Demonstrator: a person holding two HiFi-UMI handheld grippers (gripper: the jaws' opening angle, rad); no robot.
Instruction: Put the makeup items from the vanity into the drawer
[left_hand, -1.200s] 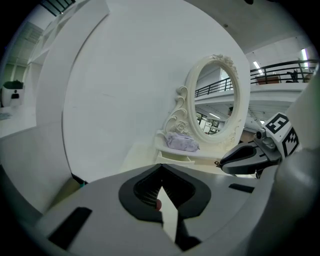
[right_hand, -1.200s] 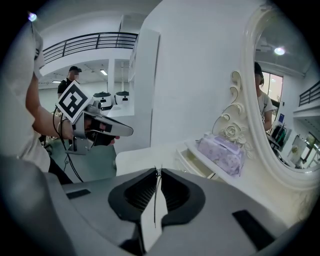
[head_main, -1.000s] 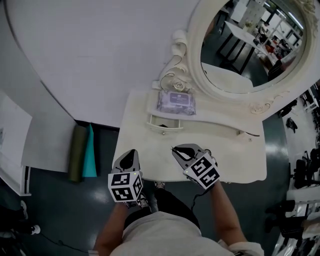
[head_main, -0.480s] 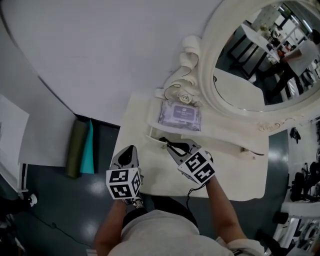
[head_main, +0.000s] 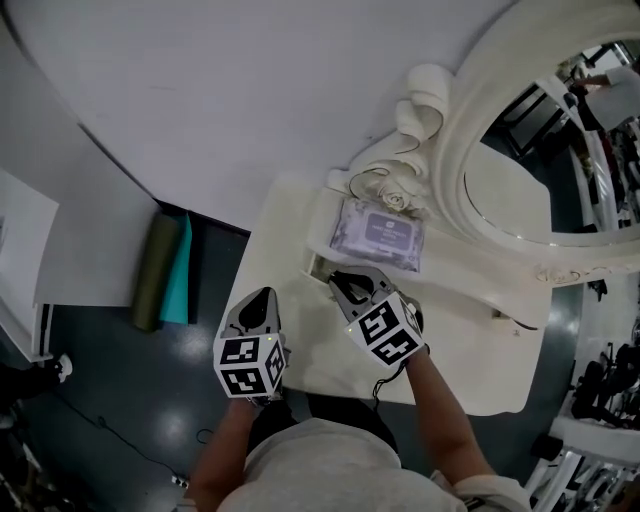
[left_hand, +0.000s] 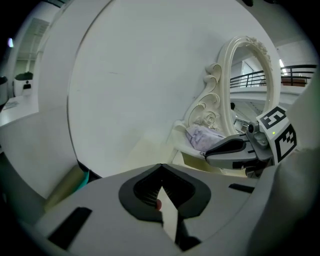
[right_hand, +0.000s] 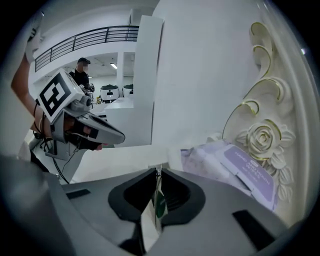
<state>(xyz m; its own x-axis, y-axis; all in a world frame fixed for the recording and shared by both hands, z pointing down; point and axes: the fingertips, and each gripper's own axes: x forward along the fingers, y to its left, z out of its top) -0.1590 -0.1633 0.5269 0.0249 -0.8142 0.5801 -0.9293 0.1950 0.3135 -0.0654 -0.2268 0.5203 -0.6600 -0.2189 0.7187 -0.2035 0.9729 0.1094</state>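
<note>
The wipes pack (head_main: 378, 233), pale purple, lies flat on the raised shelf (head_main: 470, 275) of the cream vanity (head_main: 490, 360), against the carved foot of the mirror (head_main: 560, 150). It is the only makeup item in sight and it is not between either pair of jaws.

The right gripper (head_main: 338, 283) points at the front edge of that shelf, just below the pack and near it but apart from it. Its 2 jaws stand almost together, with only a thin slit between them, and nothing is clearly held in it. The left gripper (head_main: 264, 294) hovers at the vanity's left edge, well apart from the pack. Its jaws meet at the tips and hold nothing.

On the pack's darker purple label the words "HAND" and "WIPES" can be read; the rest of the print is too small.

Only the right gripper view brings that label close, along with the gilt-edged rose (right_hand: 262, 137) carved beside it. The left gripper view shows the right gripper from the side, low in front of the shelf. The head view alone shows 2 rolls (head_main: 160, 270), olive and teal, on the dark floor left of the vanity.
</note>
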